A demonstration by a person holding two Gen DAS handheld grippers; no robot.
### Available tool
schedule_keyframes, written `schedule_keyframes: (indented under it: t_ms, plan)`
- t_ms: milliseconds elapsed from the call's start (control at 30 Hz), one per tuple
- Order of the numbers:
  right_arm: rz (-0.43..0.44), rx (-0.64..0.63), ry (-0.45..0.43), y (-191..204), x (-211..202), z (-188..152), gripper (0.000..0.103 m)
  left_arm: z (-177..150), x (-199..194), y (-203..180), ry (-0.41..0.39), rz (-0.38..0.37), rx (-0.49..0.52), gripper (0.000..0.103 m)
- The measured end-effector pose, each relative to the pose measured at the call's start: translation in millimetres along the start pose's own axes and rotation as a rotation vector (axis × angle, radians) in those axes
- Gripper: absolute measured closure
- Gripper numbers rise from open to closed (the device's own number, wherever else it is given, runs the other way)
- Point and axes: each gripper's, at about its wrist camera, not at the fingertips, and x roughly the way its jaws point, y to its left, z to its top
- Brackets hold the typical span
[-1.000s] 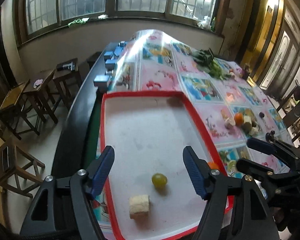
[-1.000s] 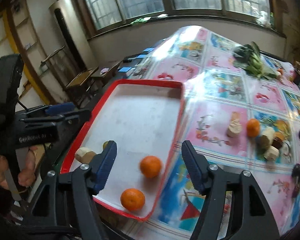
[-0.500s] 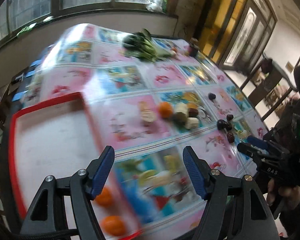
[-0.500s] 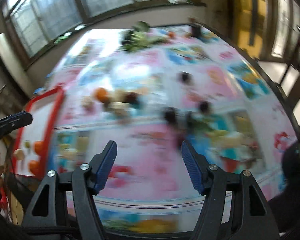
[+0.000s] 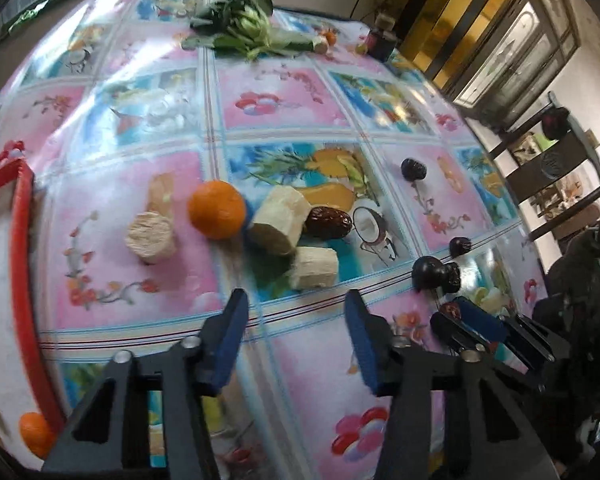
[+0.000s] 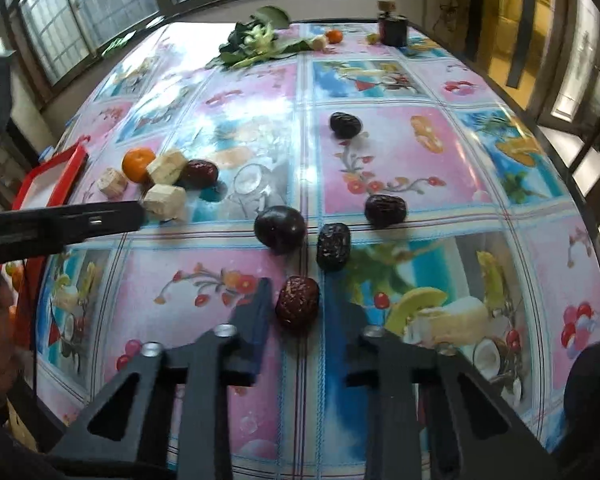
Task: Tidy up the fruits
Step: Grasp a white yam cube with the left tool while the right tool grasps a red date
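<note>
Left wrist view: the left gripper (image 5: 296, 336) hangs with its jaws spread wide and nothing between them, low over the glossy fruit-patterned plastic cloth of the worktop (image 5: 268, 104). Just ahead of its blue-padded fingertips (image 5: 230, 320) lies a pale, cut cylindrical chunk (image 5: 315, 268), touching a larger pale chunk (image 5: 278, 220). A round orange tangerine (image 5: 217, 209) sits just left of that, a wrinkled brown date (image 5: 328, 222) just right. A third pale chunk (image 5: 151, 236) lies apart toward the red-rimmed white tray (image 5: 20, 240), whose edge shows at the left with another tangerine (image 5: 34, 434) inside. The near chunk looks light, stiff and dry; a grip across its flat sides should hold. The tangerine is firmer but round and may roll, so I would take it across the middle.

Right wrist view: the right gripper (image 6: 296, 320) is likewise open and empty, and a wrinkled reddish-brown date (image 6: 298, 306) lies on the cloth right between its fingertips, close to the left one. Beyond it are a smooth dark round plum (image 6: 280, 229) and a shrivelled black date (image 6: 333, 246), nearly touching; two more dark dates (image 6: 385, 210) (image 6: 345, 125) lie farther off. The nearest date seems light and slightly soft, so a gentle squeeze across its short width should do, though the slick cloth may let it slide.
</note>
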Motion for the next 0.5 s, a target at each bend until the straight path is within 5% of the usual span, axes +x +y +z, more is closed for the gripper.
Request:
schedule_keyframes:
  t_ms: [233, 333, 500]
  plan:
    - [0.028, -0.042, -0.018, -3, -1, -4, 0.081, 5, 15, -15, -0.027, 0.061, -0.021, 0.059]
    - [0.051, -0.039, -0.021, -7, -1, -4, 0.081, 9, 24, -19, -0.02, 0.08, -0.028, 0.078]
    - [0.069, -0.042, -0.021, -11, -2, -4, 0.081, 9, 26, -23, -0.038, 0.118, -0.03, 0.079]
